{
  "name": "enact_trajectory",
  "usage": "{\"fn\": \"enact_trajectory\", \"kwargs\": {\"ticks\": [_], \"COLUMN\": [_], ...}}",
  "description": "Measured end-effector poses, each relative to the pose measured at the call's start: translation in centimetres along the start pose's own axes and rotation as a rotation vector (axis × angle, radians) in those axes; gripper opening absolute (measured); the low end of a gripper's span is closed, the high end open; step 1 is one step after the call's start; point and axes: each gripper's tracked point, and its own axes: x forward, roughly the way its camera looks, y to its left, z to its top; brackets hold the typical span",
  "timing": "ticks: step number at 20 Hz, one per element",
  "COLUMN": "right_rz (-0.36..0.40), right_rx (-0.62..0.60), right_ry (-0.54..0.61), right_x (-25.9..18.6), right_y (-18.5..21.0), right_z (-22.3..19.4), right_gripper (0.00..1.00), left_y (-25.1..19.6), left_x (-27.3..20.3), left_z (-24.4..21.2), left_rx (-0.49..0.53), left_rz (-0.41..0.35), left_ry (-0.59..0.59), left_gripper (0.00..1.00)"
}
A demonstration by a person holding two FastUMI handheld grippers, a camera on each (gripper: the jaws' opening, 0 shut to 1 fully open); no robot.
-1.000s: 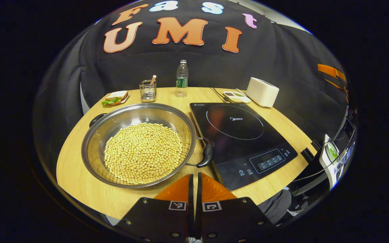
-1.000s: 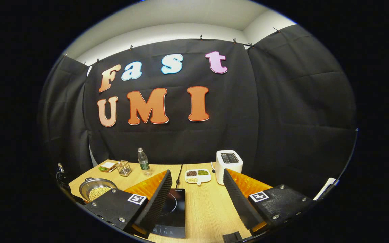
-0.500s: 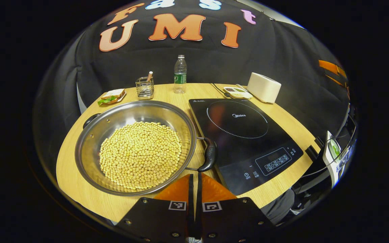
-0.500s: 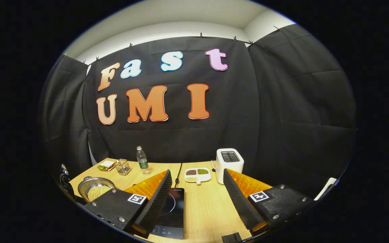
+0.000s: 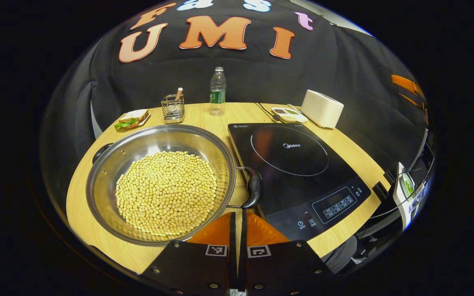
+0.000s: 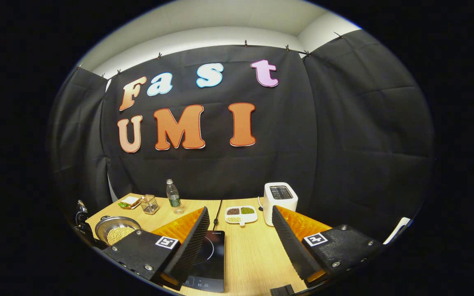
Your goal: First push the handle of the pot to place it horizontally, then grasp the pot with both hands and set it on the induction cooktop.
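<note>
Lying just ahead of closed left jaws, pot (image 5: 161,183) handle (image 5: 254,190)

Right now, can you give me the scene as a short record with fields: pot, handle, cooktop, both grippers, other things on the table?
pot: steel pot full of yellow beans, on the table left of the cooktop
handle: black side handle at the cooktop's edge
cooktop: black induction cooktop, nothing on it
left gripper: shut, just short of the handle
right gripper: open, holding nothing
others: toaster, water bottle, wire holder, sandwich plate
</note>
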Motion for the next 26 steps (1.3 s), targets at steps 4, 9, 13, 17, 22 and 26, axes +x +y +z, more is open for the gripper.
{"fn": "enact_trajectory", "kwargs": {"ticks": [4,9,13,17,22,26], "right_rz": [0.003,0.004,-0.005,-0.010,-0.016,-0.013], "right_rx": [-0.005,-0.006,-0.004,-0.003,-0.005,-0.011], "right_ry": [-0.005,-0.009,-0.008,-0.003,0.005,0.013], "right_x": [0.2,0.2,0.3,0.5,1.0,1.5], "right_y": [0.1,-0.1,-0.7,-1.0,-1.2,-0.9], "right_z": [0.1,0.4,0.3,0.0,-0.3,-0.7], "right_gripper": [0.95,0.95,0.95,0.95,0.95,0.95], "left_y": [-0.3,-0.6,-0.8,-0.9,-1.2,-1.3], "left_x": [0.7,1.5,2.3,3.3,4.7,5.5], "left_z": [0.6,1.1,1.6,2.2,2.8,3.4], "left_rx": [0.003,0.007,0.013,0.012,0.009,0.020], "left_rz": [-0.003,0.000,0.002,-0.001,-0.010,-0.007], "left_ry": [0.001,0.003,0.007,0.006,0.010,0.010], "left_gripper": [0.02,0.02,0.02,0.02,0.02,0.02]}}
